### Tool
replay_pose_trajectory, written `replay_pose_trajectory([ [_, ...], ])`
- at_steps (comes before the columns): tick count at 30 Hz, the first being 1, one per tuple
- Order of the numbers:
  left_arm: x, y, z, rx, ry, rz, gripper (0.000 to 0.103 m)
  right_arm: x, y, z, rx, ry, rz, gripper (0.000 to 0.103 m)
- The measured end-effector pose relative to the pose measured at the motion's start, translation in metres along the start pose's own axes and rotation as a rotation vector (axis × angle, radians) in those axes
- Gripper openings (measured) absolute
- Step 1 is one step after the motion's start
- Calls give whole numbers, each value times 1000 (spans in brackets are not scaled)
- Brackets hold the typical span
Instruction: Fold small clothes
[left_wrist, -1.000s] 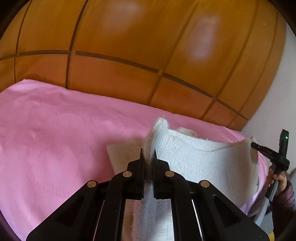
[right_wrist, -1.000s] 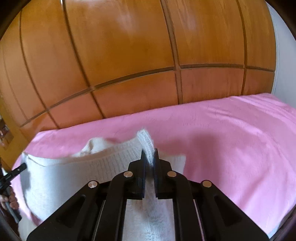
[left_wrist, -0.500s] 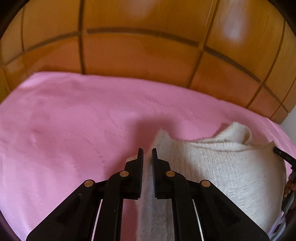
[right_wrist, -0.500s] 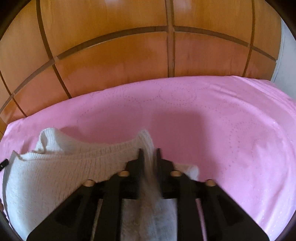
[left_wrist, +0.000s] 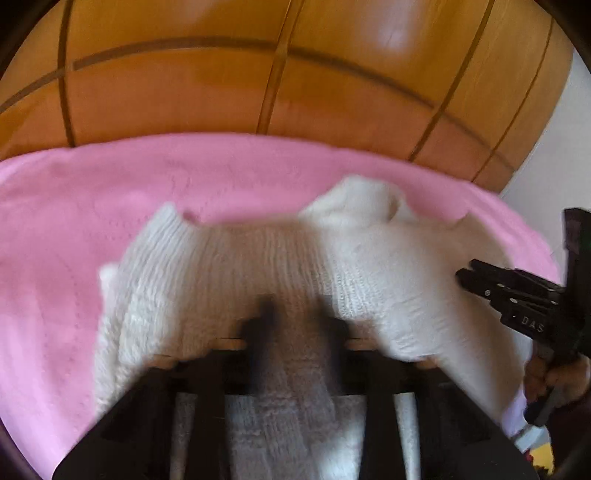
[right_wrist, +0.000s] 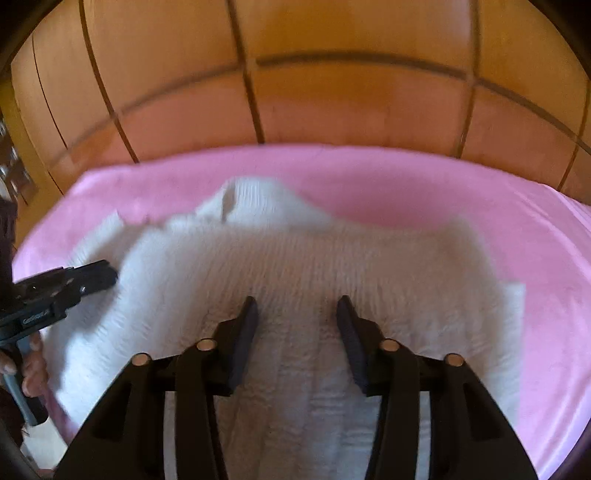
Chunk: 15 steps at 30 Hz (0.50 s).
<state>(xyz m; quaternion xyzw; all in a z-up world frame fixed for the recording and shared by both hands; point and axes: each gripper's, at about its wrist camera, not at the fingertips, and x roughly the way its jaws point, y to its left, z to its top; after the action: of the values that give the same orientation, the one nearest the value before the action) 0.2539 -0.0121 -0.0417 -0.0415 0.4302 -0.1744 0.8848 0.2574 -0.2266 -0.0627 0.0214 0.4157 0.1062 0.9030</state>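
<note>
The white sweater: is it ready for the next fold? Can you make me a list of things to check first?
1. Sweater lies on the pink blanket: ok.
2. Right gripper has let go: ok. Its jaws stand apart and have just been closing; the sweater lies under them, not pinched.
3. Left gripper has let go: cannot tell, the picture is too blurred.
4. Edges lined up: not ok. A corner of the lower layer sticks out on the right.
5. Sweater flat: not ok. A bump stands up at its far edge.
</note>
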Motion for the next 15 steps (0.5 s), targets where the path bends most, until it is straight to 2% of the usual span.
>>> replay_pose_trajectory([
  [1, 0, -2, -1, 5, -25, 9, 4, 3, 5, -1, -16, -2, 3, 13],
  [3, -5, -2, 1, -6, -57, 14, 3, 0, 10, 5, -26, -15, -4, 5],
  [7, -22, 1, 17, -49, -156, 35, 2, -26, 8, 25, 9, -129, -7, 4],
  [9, -22, 1, 23, -61, -175, 53, 2, -31, 5, 27, 16, -160, -12, 4],
  [12, -1, 0, 28, -37, -146, 125, 2, -6, 4, 29, 30, -110, -36, 4],
  [15, 42, 8, 20, -21, -34, 227, 0, 37, -2, 19, 54, 10, -68, 0],
])
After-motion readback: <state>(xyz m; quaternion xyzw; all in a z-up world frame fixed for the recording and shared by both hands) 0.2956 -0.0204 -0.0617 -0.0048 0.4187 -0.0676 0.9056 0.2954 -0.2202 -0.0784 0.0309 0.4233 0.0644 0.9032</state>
